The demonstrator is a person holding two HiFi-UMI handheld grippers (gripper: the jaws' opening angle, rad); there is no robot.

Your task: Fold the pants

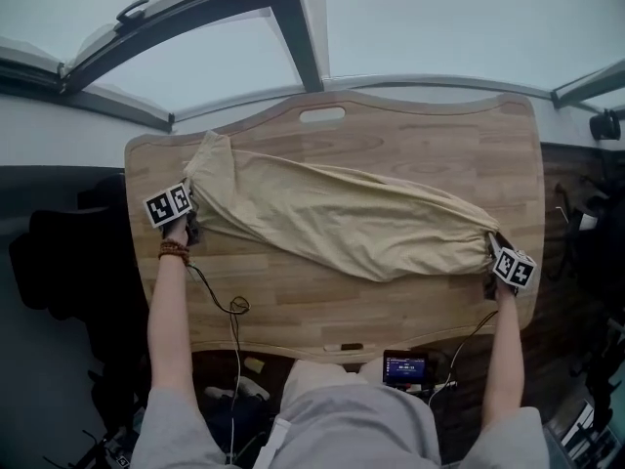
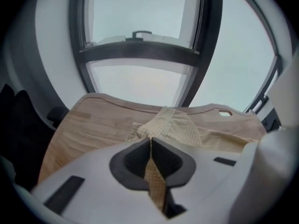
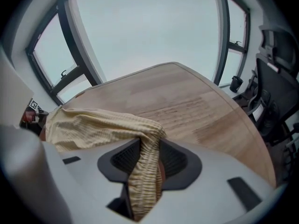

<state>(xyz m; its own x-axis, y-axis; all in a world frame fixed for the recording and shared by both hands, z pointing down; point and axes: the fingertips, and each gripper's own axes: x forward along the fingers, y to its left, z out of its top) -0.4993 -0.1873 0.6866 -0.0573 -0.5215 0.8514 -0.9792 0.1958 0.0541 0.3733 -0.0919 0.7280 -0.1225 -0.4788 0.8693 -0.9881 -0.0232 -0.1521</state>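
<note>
- Wooden table [image 1: 410, 145]: curved far edge with a handle slot [image 1: 322, 115], and window frames [image 1: 293, 27] just beyond it. Bare wood is open on the far-right part of the top and along the near strip.
- Near edge: a small device with a lit screen [image 1: 404, 367] sits just below the edge, and a cable [image 1: 232, 306] loops over the near-left part. Both are apart from the cloth.
- Right side: a dark office chair [image 3: 275, 78] stands off the table's right edge.
- Tan pants [image 1: 342, 218] are stretched slantwise across the table, from far-left to near-right. The middle sags onto the wood.
- Left gripper [image 2: 150, 157] is at the table's left edge. Its jaws are nearly together, pinching a thin flat fold at the left end of the pants. The cloth fans out ahead of the jaws.
- Right gripper [image 3: 148, 164] is near the near-right corner, close to the edge. Its jaws are partly apart and clamp a thick gathered, ribbed band at the right end of the pants. The bunch fills the gap between them.
</note>
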